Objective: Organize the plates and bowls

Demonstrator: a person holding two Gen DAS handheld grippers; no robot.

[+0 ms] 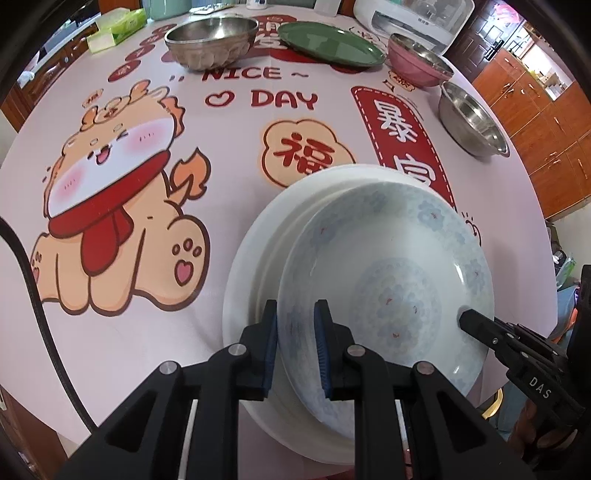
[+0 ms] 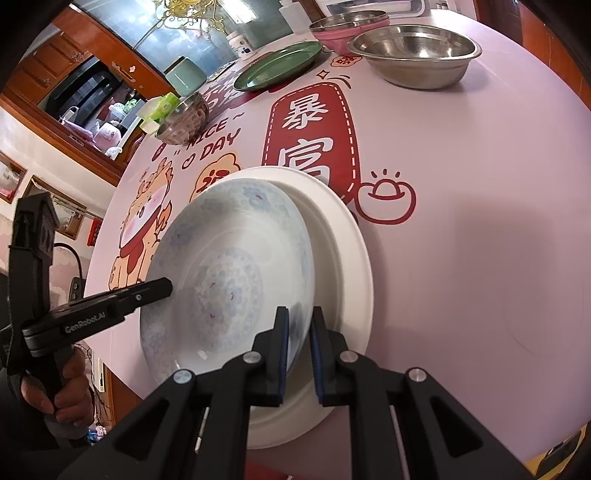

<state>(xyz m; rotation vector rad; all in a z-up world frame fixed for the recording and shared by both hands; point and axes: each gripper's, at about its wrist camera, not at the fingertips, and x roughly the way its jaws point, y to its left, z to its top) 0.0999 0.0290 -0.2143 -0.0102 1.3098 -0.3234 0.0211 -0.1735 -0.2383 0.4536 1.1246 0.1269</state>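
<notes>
A pale blue patterned bowl [image 1: 391, 280] is held tilted over a white plate [image 1: 251, 258] near the table's front edge. My left gripper [image 1: 295, 332] is shut on the bowl's near rim. My right gripper [image 2: 297, 339] is shut on the opposite rim of the same bowl [image 2: 229, 266], with the white plate [image 2: 343, 251] under it. Each gripper shows in the other's view, the right one [image 1: 469, 317] and the left one [image 2: 162, 288].
At the back of the cartoon-printed tablecloth [image 1: 147, 147] stand a fluted steel bowl [image 1: 210, 40], a green plate [image 1: 328, 44], a pink bowl [image 1: 417, 59] and a steel bowl [image 1: 472, 118]. A tissue pack [image 1: 118, 27] lies far left. Wooden cabinets [image 1: 546, 122] are to the right.
</notes>
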